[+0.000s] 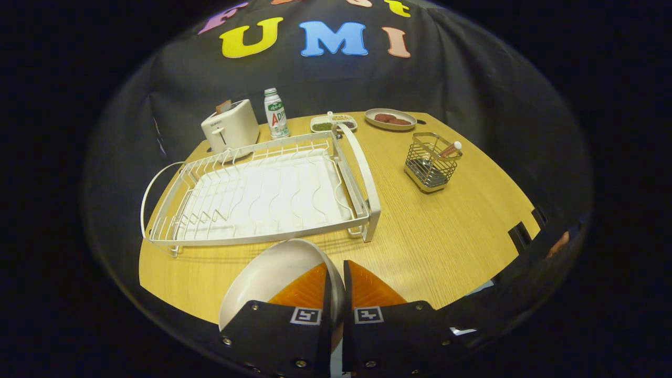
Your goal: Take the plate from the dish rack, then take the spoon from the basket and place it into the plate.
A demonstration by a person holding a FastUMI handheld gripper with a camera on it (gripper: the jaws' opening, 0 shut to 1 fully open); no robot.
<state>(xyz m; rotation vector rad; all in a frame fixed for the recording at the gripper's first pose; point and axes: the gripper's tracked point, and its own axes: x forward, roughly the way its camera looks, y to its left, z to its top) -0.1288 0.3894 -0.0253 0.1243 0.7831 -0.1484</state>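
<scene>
Fingers (pixel 336 278) clamp plate (pixel 273 273); rack (pixel 262 194) beyond.

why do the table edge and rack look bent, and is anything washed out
Gripper view: fisheye distortion bows the table edge and the dish rack; the rack's white tray is slightly overexposed; the plate, pinched in the gripper, stays sharp; edges fall dark.

The gripper (pixel 336 286) sits low and points forward, its two fingers (pixel 310 289) drawn close together with only a thin gap between them. They are pinched on the rim of a plate (pixel 273 273), one finger on each side of the rim. The plate stands on edge, tilted to the left of the fingers.
</scene>
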